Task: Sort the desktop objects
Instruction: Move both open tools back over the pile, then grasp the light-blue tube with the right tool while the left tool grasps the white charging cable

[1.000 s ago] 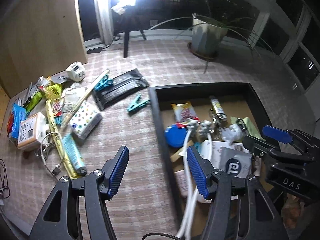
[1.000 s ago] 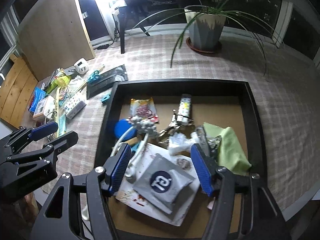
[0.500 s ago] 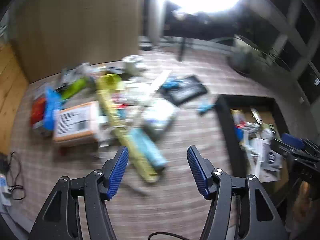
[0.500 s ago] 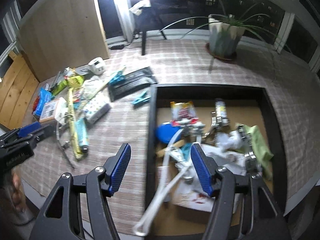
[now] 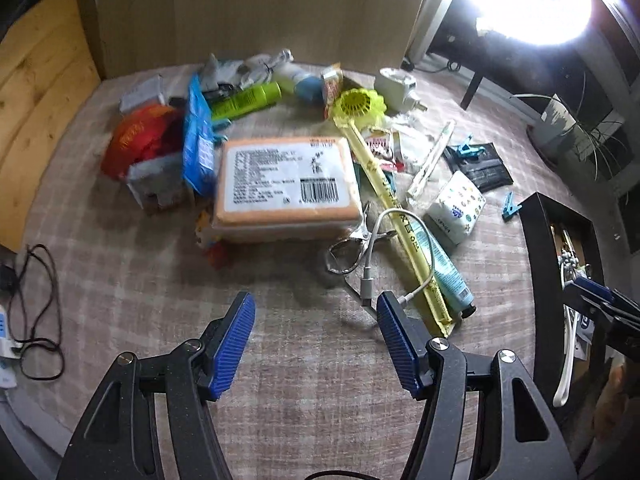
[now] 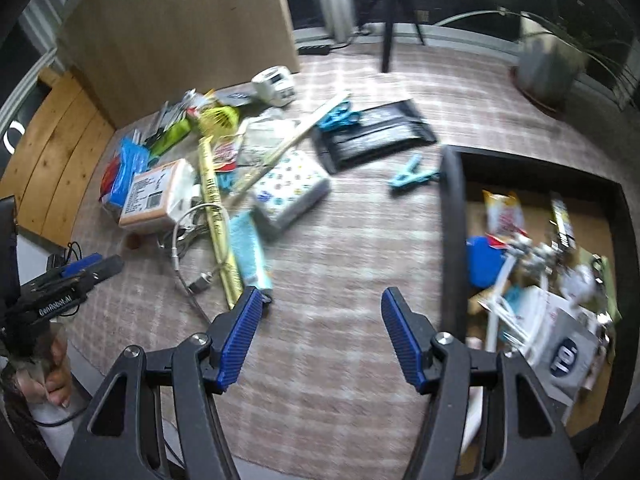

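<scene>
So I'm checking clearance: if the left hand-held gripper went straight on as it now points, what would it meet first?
Probably the bare checked tablecloth: the left hand-held gripper stands open and empty. The white cable's plug lies just right of that line; depth is unclear.

Blurred throughout the right wrist view, especially the jumble inside the black tray (image 6: 450, 240). Cut off at the left wrist view's right edge: that tray (image 5: 538, 240). Too small to read, perhaps product text: the orange package (image 5: 284, 184) label.

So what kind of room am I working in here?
Probably a home living room or sunroom at night: a checked tablecloth strewn with household clutter, a potted plant by dark windows, and a wooden cabinet panel behind.
</scene>
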Tool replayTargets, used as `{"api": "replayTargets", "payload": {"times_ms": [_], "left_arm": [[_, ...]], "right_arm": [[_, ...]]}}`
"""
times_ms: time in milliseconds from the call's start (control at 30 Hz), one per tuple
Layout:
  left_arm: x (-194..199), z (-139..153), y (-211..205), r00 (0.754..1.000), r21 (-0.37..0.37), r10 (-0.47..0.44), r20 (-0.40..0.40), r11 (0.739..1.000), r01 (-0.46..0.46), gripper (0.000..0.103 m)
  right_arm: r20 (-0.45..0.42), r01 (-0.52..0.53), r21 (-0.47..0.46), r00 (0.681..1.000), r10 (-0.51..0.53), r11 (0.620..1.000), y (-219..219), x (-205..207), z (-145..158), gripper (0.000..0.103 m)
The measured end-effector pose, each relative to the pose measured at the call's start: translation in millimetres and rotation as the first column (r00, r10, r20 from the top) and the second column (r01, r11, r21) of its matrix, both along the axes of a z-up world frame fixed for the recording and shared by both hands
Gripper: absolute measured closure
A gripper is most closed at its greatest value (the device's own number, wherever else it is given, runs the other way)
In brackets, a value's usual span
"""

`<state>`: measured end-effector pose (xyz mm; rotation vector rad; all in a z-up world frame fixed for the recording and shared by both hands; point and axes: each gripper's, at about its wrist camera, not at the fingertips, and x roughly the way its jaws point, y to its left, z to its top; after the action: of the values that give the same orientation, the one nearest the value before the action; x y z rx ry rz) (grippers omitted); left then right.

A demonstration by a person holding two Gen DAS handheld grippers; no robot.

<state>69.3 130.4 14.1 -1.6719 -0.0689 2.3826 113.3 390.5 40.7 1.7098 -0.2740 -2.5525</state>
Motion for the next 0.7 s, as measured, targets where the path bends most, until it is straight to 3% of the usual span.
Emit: {"api": "replayTargets", "payload": {"times_ms": [233,467,700], "left_arm": [[-8,-14,5,0.999,0.02,-0.025,0.02,0.999,0.025,0.042],[-23,-19,34,0.995,-0.042,-0.098,-0.015,0.994,0.097,0.044],[-46,-33,58,0.985,-0.064,-0.171,0.024,0.983,0.172,0.046]], "right_arm": [[0.037,-0.047,0.006,0.998,0.047,0.999,-30,-29,-18,0.042],[0.121,-0.058,0.023,0.991,0.055,0.998,-40,-51,-52,0.042],[0.192,-0.078,-0.013,0.978,0.079,0.997,-46,-61,-74,0.053]]}}
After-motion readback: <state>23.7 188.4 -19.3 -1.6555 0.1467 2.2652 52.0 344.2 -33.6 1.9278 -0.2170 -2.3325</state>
